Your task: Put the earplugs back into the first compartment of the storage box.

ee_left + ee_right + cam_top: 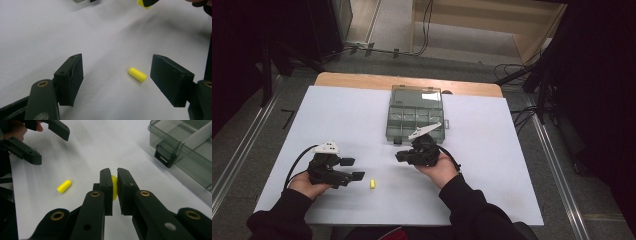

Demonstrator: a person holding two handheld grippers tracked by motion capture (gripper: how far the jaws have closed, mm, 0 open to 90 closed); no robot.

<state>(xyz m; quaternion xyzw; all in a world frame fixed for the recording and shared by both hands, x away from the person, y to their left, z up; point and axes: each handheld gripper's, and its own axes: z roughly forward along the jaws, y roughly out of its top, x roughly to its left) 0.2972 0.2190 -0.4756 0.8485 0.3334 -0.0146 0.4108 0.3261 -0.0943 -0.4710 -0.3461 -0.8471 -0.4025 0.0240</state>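
Right hand-held gripper [114, 188] clamped on a yellow foam earplug [114, 187], mid-frame. Left hand-held gripper [116, 75] jaws apart, second earplug [137, 74] loose on the desk [37, 37] between them. Compartment box [185, 147] upper right.

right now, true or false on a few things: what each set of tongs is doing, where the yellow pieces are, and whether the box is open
1. The right tongs are shut on a yellow piece. True.
2. The left tongs grip a yellow piece. False: they stand open, and the loose yellow piece lies on the white table between the jaws, untouched.
3. The compartment box has its lid open. True.
4. The loose yellow piece lies inside the box. False: it lies on the table near the left tongs.
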